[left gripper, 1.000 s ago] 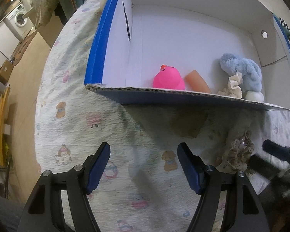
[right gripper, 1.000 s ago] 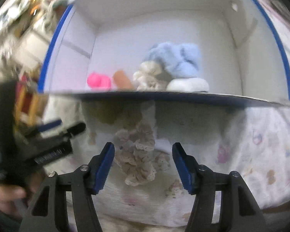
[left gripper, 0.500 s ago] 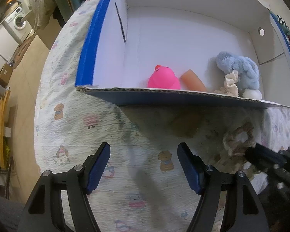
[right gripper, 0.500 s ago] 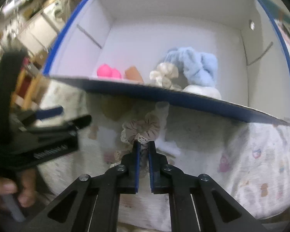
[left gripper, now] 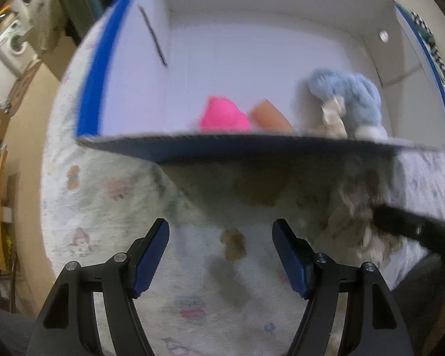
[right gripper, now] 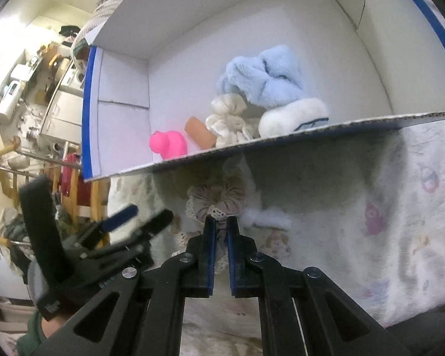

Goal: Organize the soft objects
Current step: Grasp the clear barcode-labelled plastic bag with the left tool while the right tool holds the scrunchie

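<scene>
Two claws show here. The right claw (right gripper: 219, 222) has its blue-padded jaws pinched nearly together on a beige, lace-edged fabric scrunchie (right gripper: 216, 198), which bunches up just past the fingertips, its ruffled ring facing the camera; no long axis can be made out in so crumpled a thing. In the left wrist view the same scrunchie (left gripper: 356, 222) is a blurred pale lump at the tip of the black right claw (left gripper: 379, 222), and whether it rests on the bedding or hangs clear of it cannot be told. The left claw (left gripper: 221, 252) stands wide apart with nothing between its pads, over the pale quilted bed cover printed with small cartoon animals (left gripper: 103, 207).

Just beyond the scrunchie rises the near wall of a white cardboard box with blue-taped edges (right gripper: 281, 142); that wall hides the lower parts of everything inside. Along it sit a bright pink rubber duck (right gripper: 169, 144), an orange-brown cylinder (right gripper: 200, 133) lying slantwise with its near end cut off by the wall, a cream ruffled scrunchie (right gripper: 231, 118), a white fluffy roll with a dark stripe (right gripper: 293, 117) and, behind them, a light-blue plush toy (right gripper: 261, 74). A hand at the lower left edge, in a green sleeve (right gripper: 29, 335), is mostly covered by the left claw's body.
</scene>
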Tool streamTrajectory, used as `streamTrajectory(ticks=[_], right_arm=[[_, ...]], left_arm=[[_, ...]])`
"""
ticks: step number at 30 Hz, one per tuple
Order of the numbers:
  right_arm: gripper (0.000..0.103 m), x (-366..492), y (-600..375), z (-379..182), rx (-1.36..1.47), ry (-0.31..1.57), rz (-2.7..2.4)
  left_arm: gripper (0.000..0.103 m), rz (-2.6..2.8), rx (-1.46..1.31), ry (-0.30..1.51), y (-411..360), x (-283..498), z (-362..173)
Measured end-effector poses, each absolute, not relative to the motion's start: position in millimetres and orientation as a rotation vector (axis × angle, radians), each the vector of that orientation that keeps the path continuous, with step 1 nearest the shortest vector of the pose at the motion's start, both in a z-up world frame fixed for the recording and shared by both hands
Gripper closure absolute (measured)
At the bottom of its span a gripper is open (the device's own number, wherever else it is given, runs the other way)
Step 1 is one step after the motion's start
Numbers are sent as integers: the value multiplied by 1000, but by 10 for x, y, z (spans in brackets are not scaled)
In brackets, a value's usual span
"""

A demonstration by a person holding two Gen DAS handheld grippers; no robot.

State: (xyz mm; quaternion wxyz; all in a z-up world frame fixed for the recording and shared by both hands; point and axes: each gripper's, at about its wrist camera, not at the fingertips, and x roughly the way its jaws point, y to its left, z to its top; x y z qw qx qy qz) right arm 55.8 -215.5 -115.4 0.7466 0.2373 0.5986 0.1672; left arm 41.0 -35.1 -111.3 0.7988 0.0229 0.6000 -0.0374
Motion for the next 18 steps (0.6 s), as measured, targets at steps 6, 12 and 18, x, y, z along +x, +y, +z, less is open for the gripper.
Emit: streamTrajectory(ticks=[6, 12, 18], right_arm=[[94, 587, -2137, -1276, 595, 1342, 359], [94, 590, -2229, -1380, 648, 1368, 348], [94, 623, -2280, -1459, 679, 1385, 345]], left_arm=[[34, -263, 134, 1341, -630, 278, -1235], [34, -406, 207, 1297, -1030, 236, -1279], [44, -485, 220, 1304, -1260, 318, -1460]])
